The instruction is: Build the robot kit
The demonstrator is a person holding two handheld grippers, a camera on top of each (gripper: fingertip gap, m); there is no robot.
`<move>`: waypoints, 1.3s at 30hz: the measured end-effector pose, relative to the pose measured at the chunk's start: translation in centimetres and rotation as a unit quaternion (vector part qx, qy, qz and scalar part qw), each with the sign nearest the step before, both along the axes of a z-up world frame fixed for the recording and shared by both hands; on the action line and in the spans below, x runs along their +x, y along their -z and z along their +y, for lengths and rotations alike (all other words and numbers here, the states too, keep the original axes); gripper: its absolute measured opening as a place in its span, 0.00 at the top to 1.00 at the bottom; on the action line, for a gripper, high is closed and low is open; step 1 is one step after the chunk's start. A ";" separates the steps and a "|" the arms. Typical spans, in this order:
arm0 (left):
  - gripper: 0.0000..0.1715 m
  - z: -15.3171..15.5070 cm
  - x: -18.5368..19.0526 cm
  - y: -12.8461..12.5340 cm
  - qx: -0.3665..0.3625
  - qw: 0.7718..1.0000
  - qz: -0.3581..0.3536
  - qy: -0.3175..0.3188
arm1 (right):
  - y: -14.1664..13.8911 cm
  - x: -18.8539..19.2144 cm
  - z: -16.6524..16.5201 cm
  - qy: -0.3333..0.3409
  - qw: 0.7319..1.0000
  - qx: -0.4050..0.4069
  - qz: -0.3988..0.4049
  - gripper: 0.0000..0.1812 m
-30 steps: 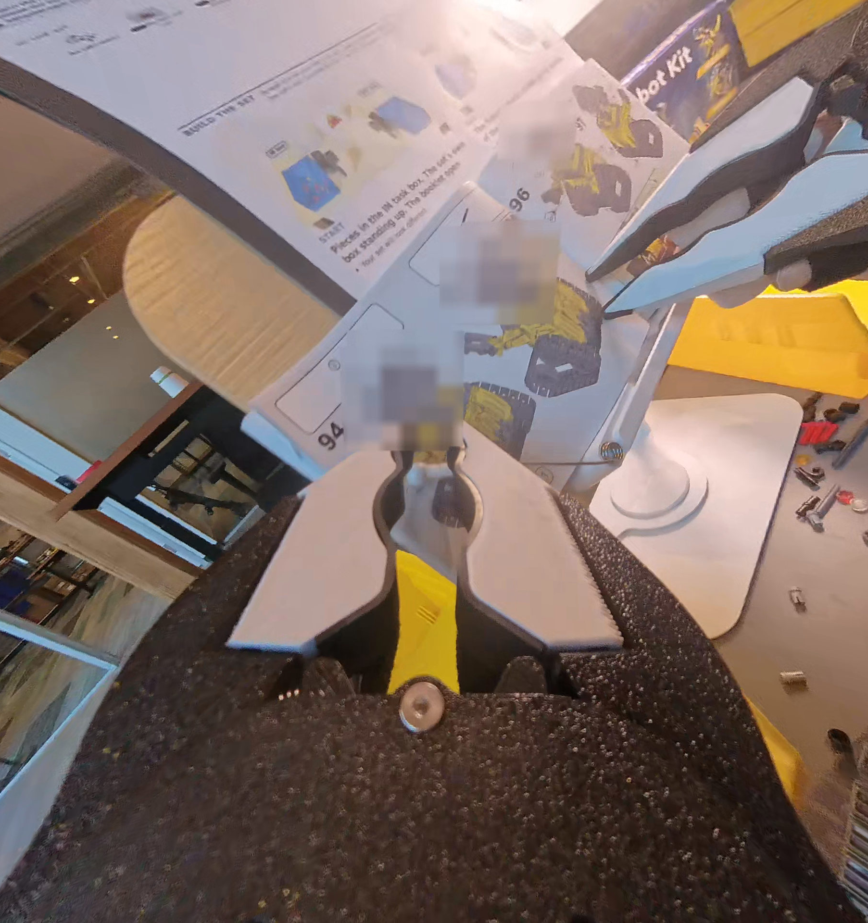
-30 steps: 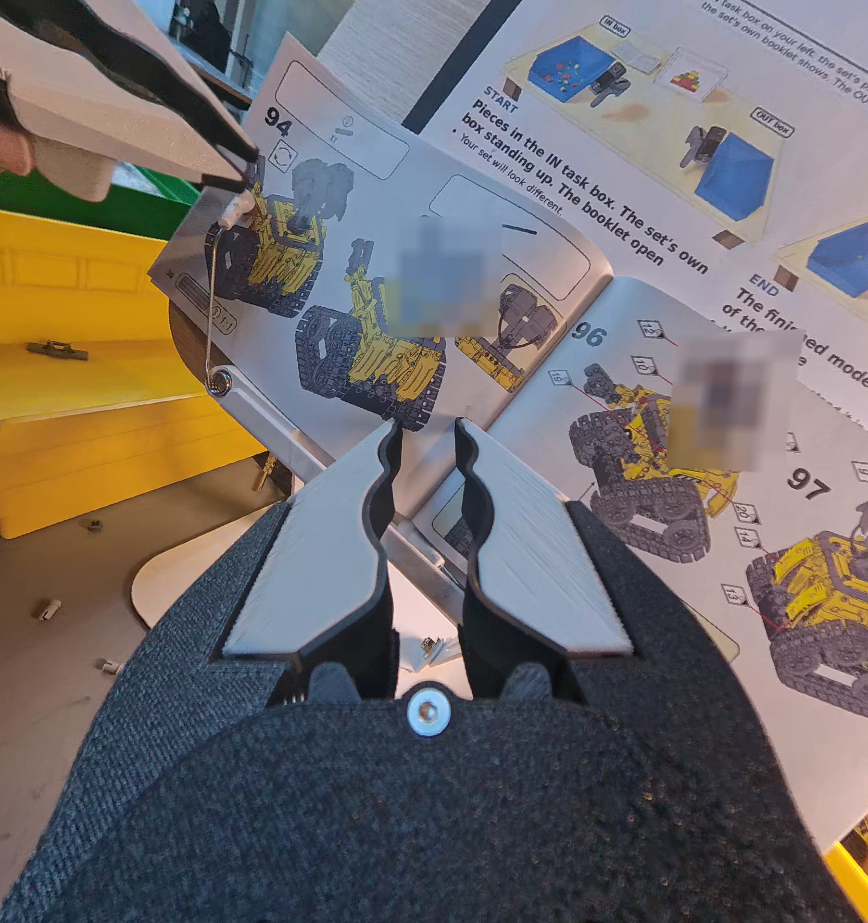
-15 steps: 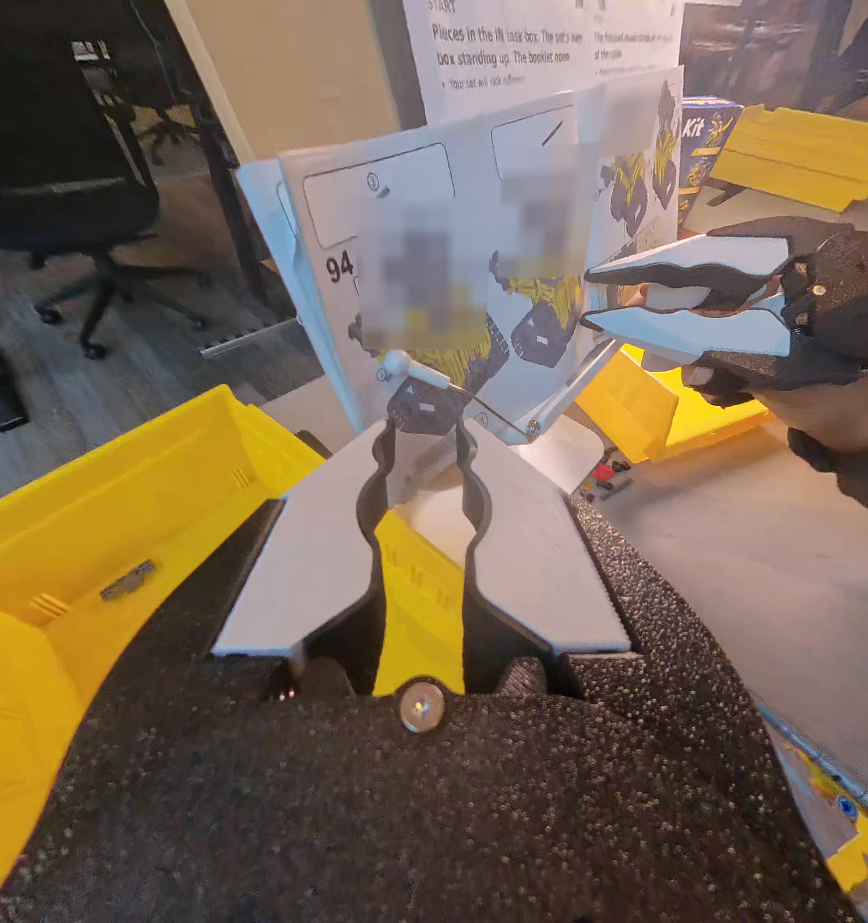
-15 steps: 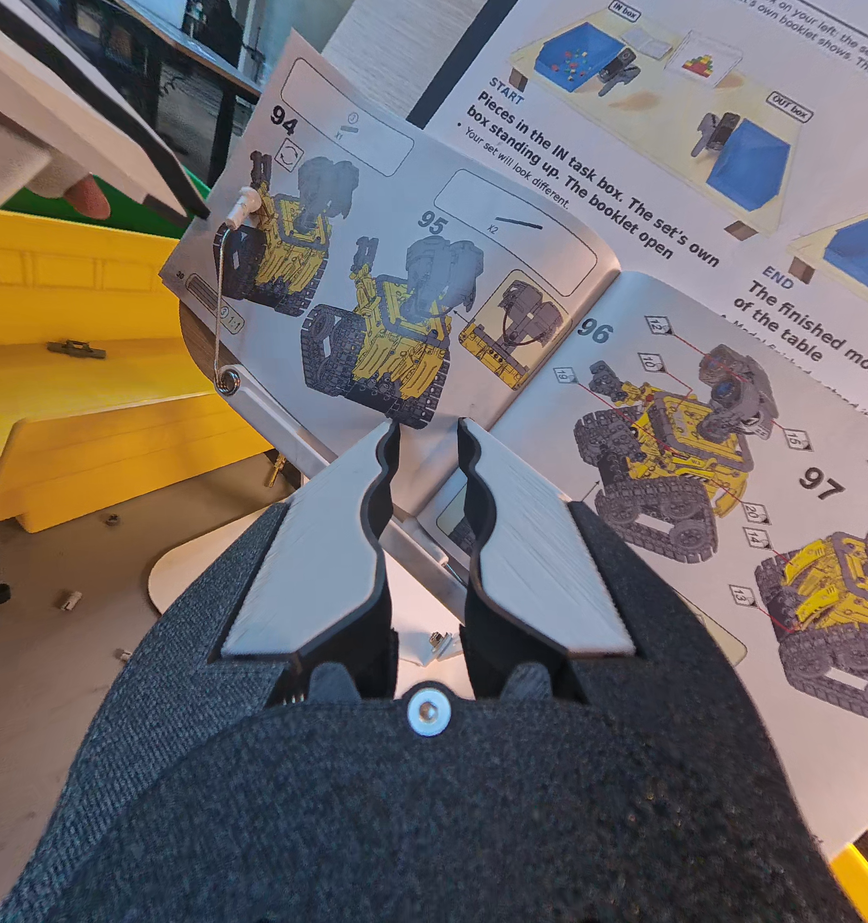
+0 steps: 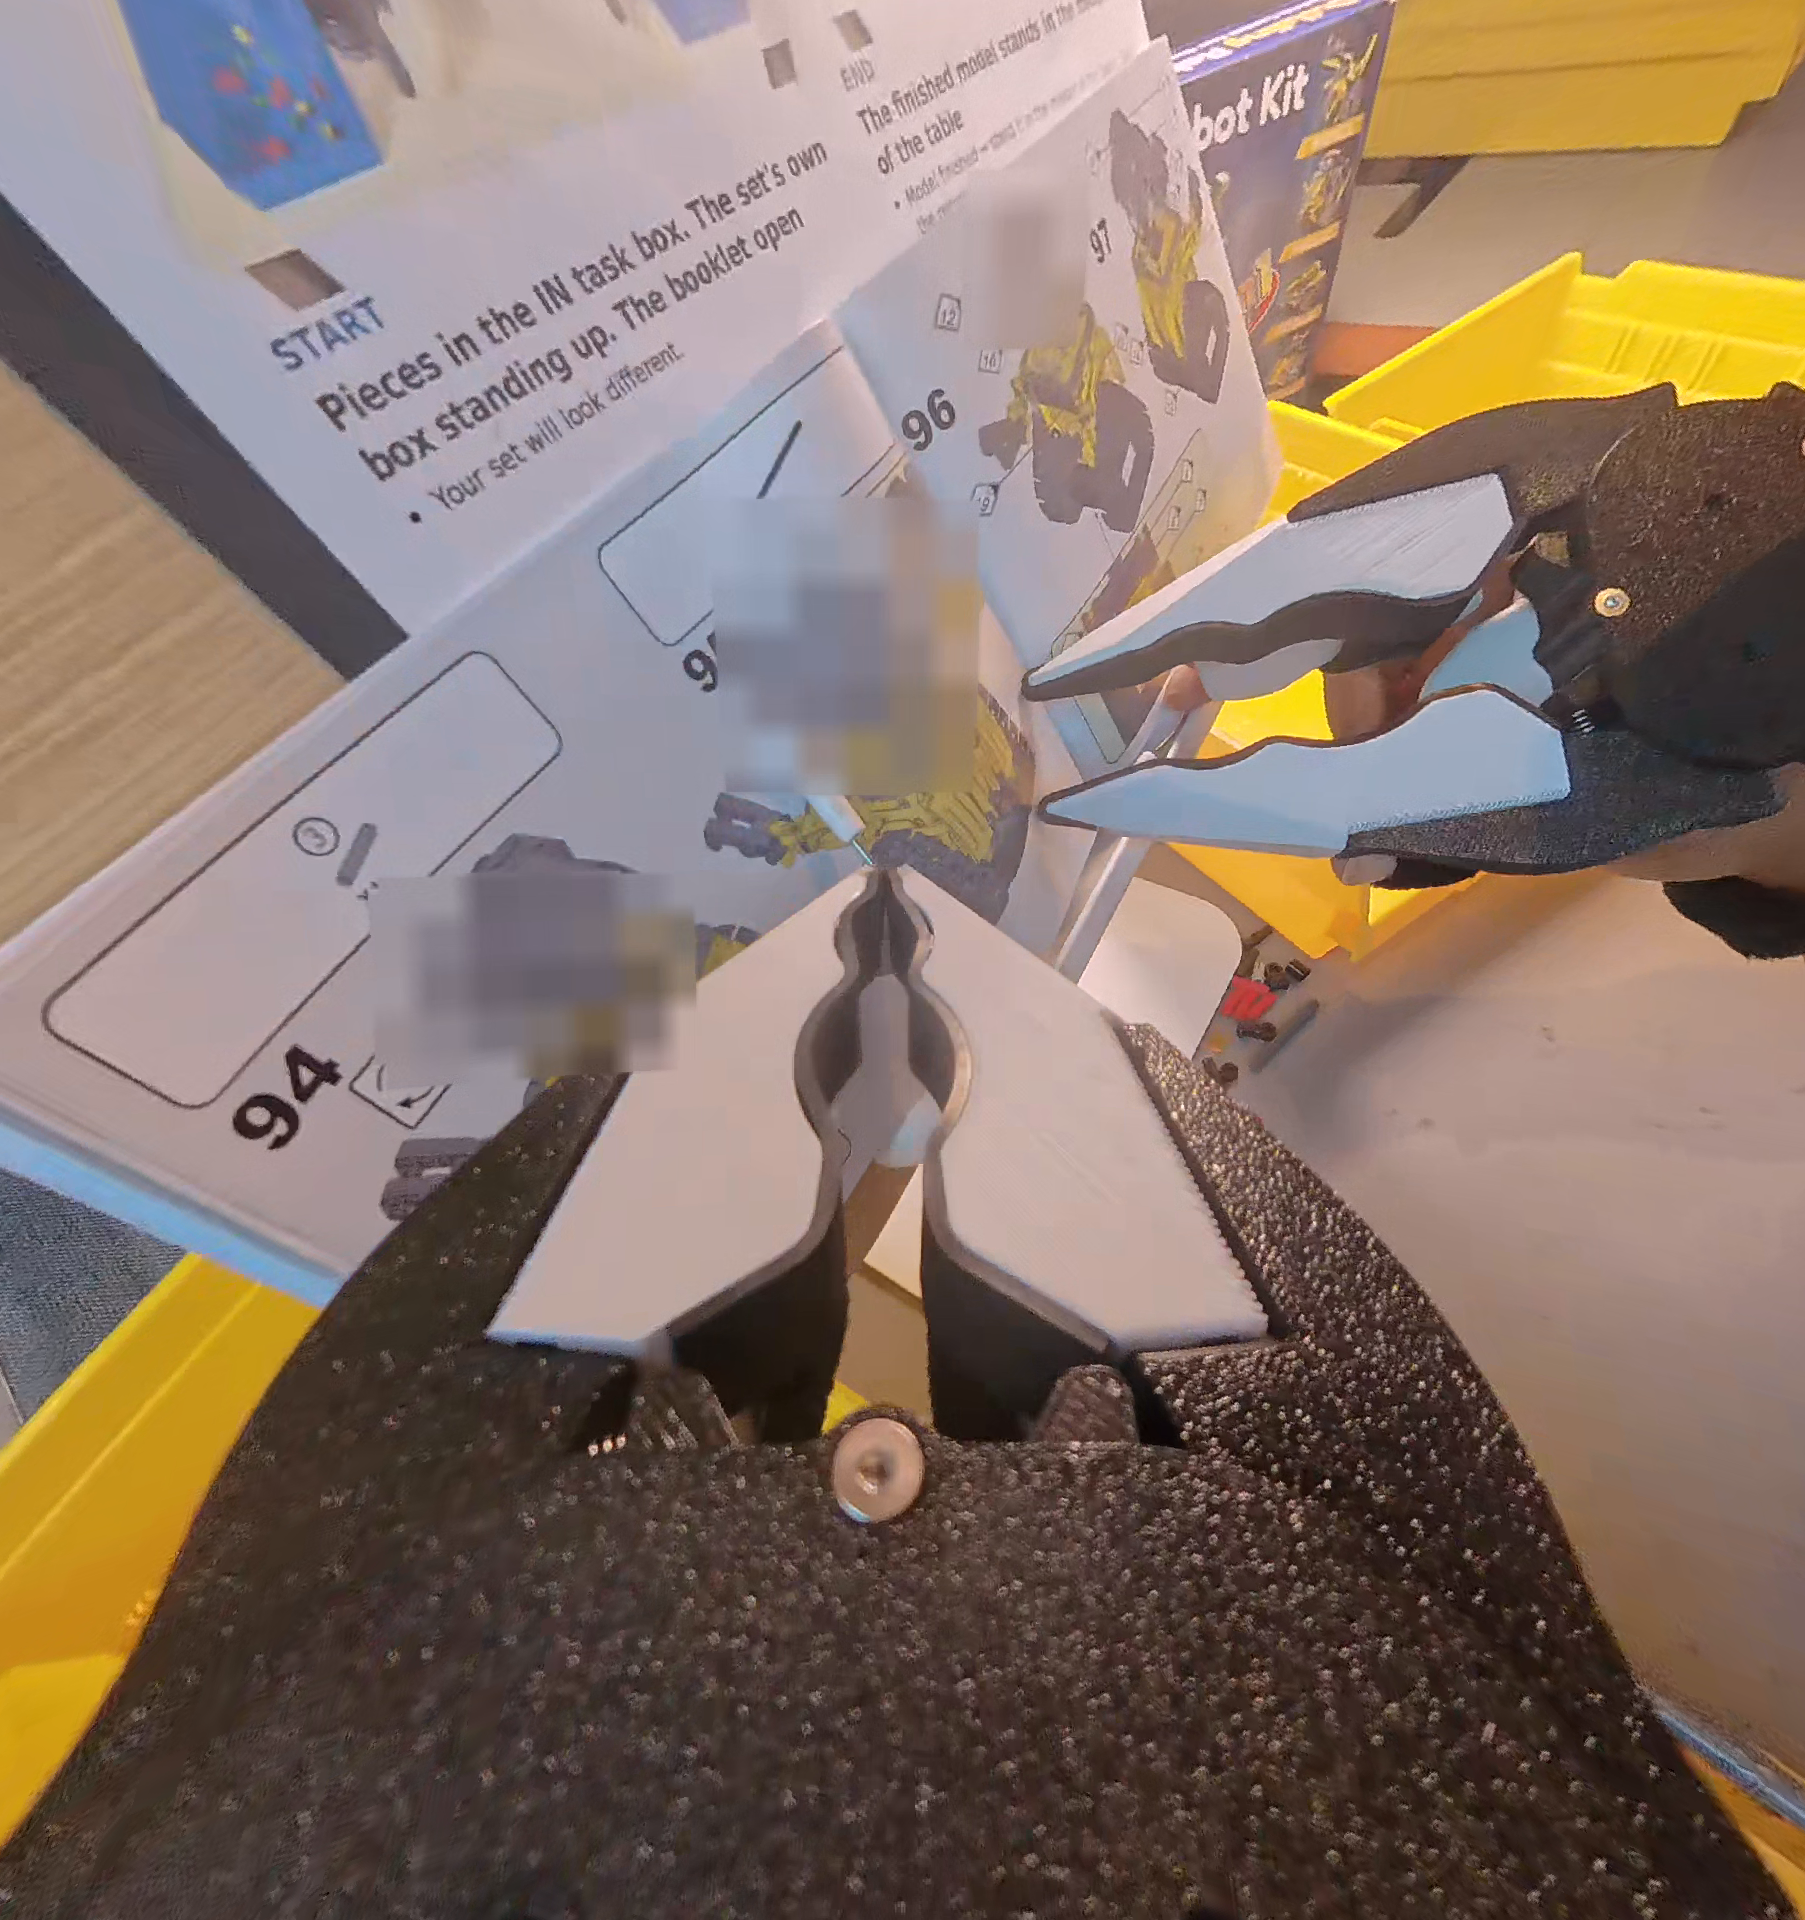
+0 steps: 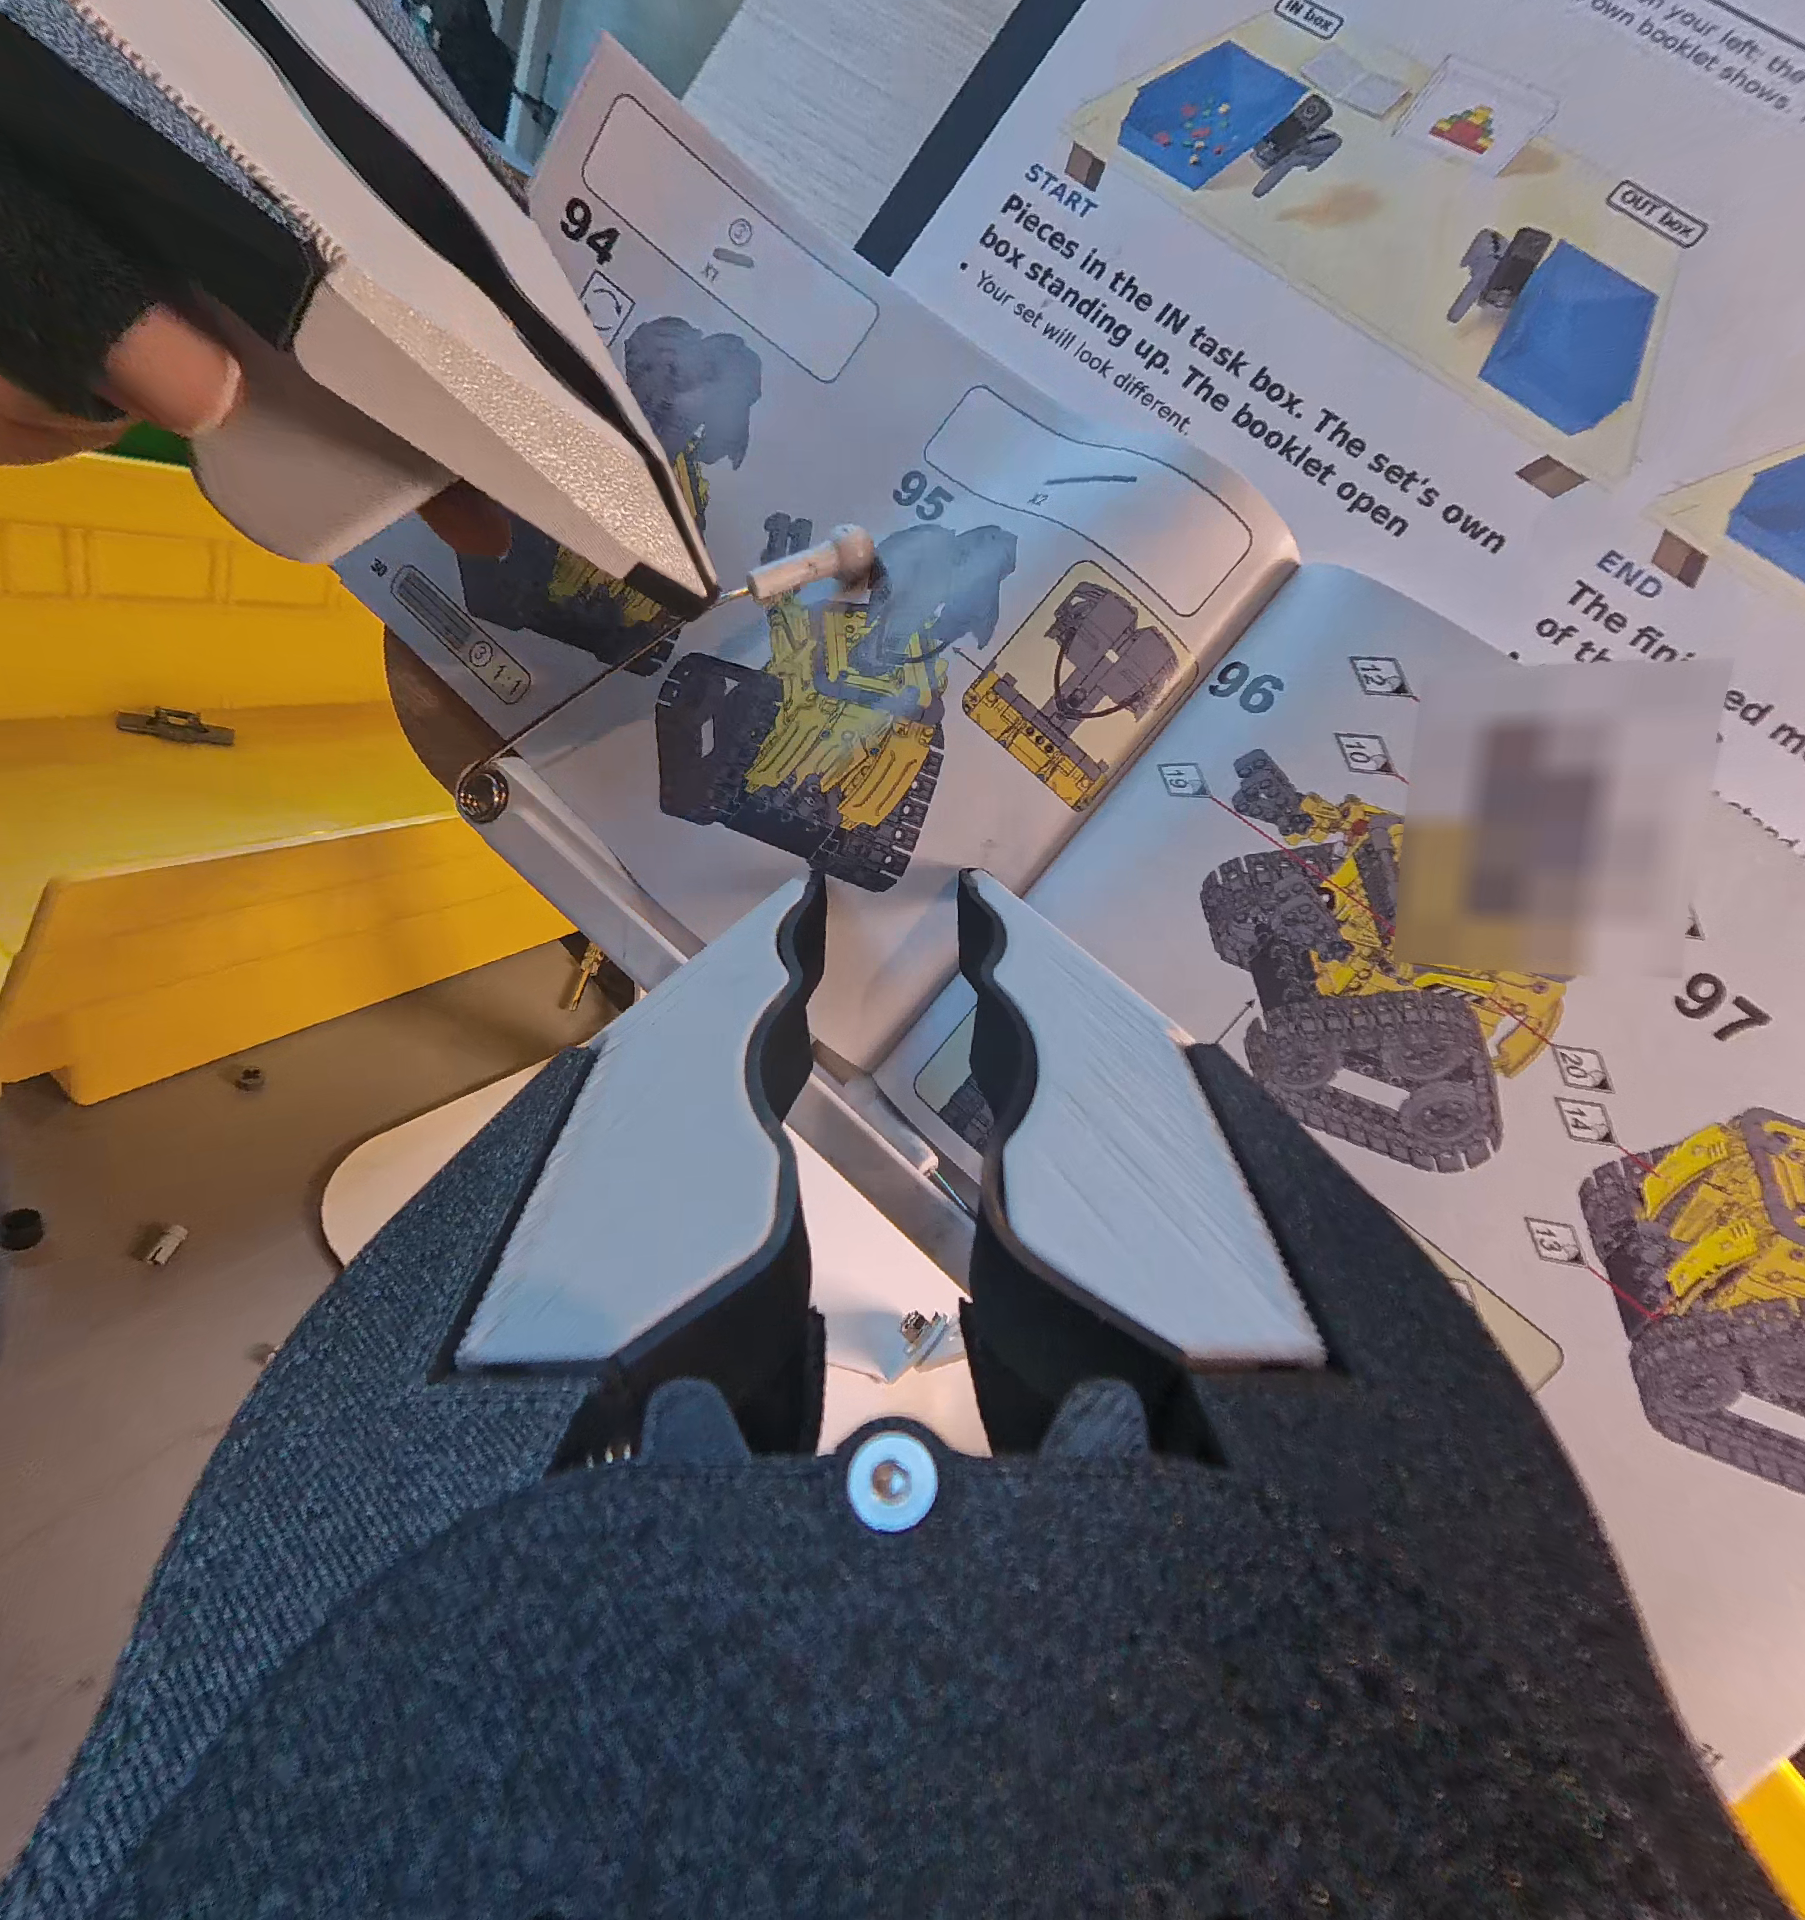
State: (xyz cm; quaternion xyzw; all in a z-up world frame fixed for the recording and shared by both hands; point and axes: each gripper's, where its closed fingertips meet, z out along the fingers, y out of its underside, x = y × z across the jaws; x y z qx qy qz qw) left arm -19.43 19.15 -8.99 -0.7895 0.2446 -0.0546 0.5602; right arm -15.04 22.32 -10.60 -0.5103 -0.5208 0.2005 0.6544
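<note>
An open instruction booklet [image 6: 1033,810] stands on a white metal stand [image 6: 607,883]; it also shows in the left wrist view [image 5: 254,883]. A thin wire page-holder arm [image 6: 586,675] with a white cap [image 6: 810,561] rises from the stand's left corner and lies across the left page. My left gripper [image 5: 882,883] is shut on this wire just below the cap [image 5: 830,816]; the right wrist view shows its tips [image 6: 700,592] pinching it. My right gripper [image 6: 890,883] is open with nothing between its pads, close before the booklet's lower middle. It shows open in the left wrist view [image 5: 1033,743].
A printed sheet [image 6: 1293,312] stands behind the booklet. Yellow bins [image 6: 202,914] lie to the left, others [image 5: 1656,332] at the right in the left wrist view. Small loose parts [image 6: 160,1242] lie on the grey table [image 5: 1552,1195]. A blue box [image 5: 1282,177] stands farther back. My hands' fingertips stand some 7 cm from each other.
My left gripper closed in on the booklet and shut on the wire arm, which has swung right, from the left page's edge across the page. The right gripper stayed open, nearly still.
</note>
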 end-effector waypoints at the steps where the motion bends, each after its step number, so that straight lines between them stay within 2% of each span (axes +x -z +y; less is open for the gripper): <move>1: 1.00 -0.1 0.0 -0.1 0.002 1.000 0.001 0.001 | 0.0 0.0 0.0 -0.001 1.000 -0.001 0.000 0.86; 4: 0.95 -1.1 -0.4 -1.1 0.017 1.000 -0.022 0.008 | 0.0 0.0 0.0 -0.003 1.000 -0.003 0.000 0.86; 8: 0.93 -2.8 -2.1 -1.8 0.031 0.999 -0.025 -0.012 | 0.0 0.0 -0.1 -0.003 1.000 -0.003 0.000 0.86; 14: 0.89 -6.9 -3.7 -2.5 0.076 0.995 -0.050 -0.046 | 0.0 0.0 -0.3 -0.005 1.000 -0.005 -0.002 0.84; 21: 0.79 -12.1 -3.8 -0.1 0.074 0.994 -0.060 -0.055 | 0.3 0.1 -0.6 -0.008 1.000 -0.003 -0.011 0.82; 28: 0.70 -16.8 -3.6 1.0 0.075 0.990 -0.112 -0.044 | 0.3 0.3 -1.1 -0.012 1.000 -0.007 -0.012 0.81; 32: 0.60 -18.9 -3.0 2.5 0.077 0.987 -0.136 -0.042 | 0.1 0.1 -1.9 -0.030 0.999 -0.018 -0.006 0.80; 37: 0.53 -20.1 -2.4 3.9 0.080 0.984 -0.155 -0.042 | -0.8 -3.1 -5.7 -0.086 0.996 -0.008 0.016 0.80; 39: 0.52 -20.0 -2.5 4.0 0.078 0.985 -0.145 -0.052 | -1.1 -5.0 -6.5 -0.084 0.996 0.009 0.018 0.82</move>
